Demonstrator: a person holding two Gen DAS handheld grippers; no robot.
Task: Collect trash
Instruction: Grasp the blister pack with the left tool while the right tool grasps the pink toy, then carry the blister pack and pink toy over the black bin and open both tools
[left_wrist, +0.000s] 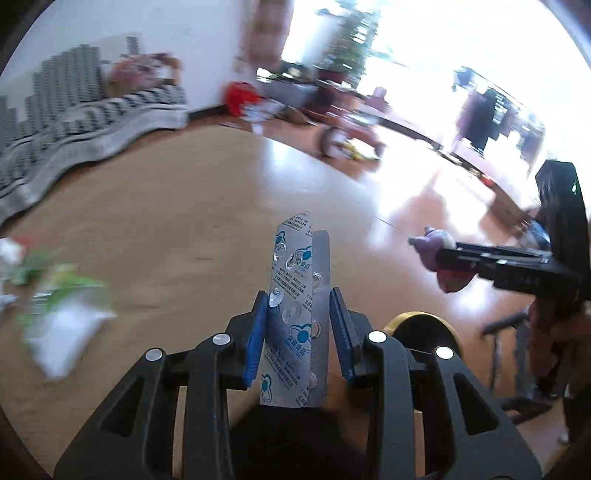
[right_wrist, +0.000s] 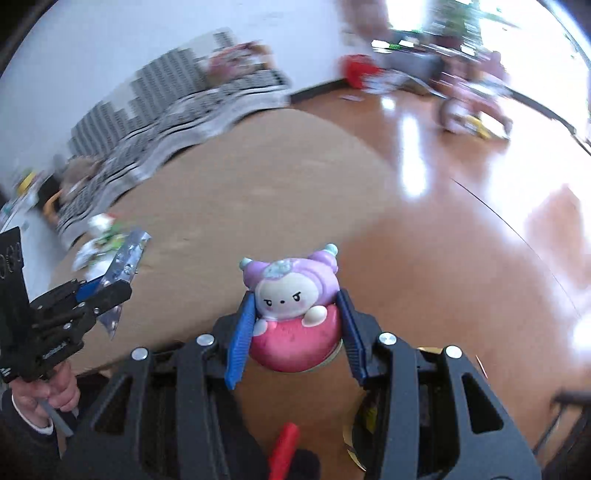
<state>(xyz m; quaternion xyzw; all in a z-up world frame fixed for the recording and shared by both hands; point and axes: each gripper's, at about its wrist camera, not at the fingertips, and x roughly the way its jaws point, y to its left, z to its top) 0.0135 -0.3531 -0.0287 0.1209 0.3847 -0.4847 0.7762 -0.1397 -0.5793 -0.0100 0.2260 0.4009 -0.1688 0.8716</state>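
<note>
A blister pack (left_wrist: 295, 314) is gripped by the left gripper (left_wrist: 299, 317) and a toy figure (right_wrist: 291, 314) by the right gripper (right_wrist: 295, 325), fingers part closed; wrappers (left_wrist: 59, 314) are left at nine o'clock on the floor (left_wrist: 184, 203).

Both wrist fisheyes look steeply down, sharing the round table (left_wrist: 166, 192).

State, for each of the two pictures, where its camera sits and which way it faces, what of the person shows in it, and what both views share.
Left wrist: sits on the left tool, facing forward and down over the wooden floor; the tool grips a foil blister strip; no hand visible.
Right wrist: sits on the right tool, facing likewise; it grips a pink and purple toy figure; the person's left hand shows lower left.
Shared: each view shows the other tool with its load, the floor, and wrappers.
</note>
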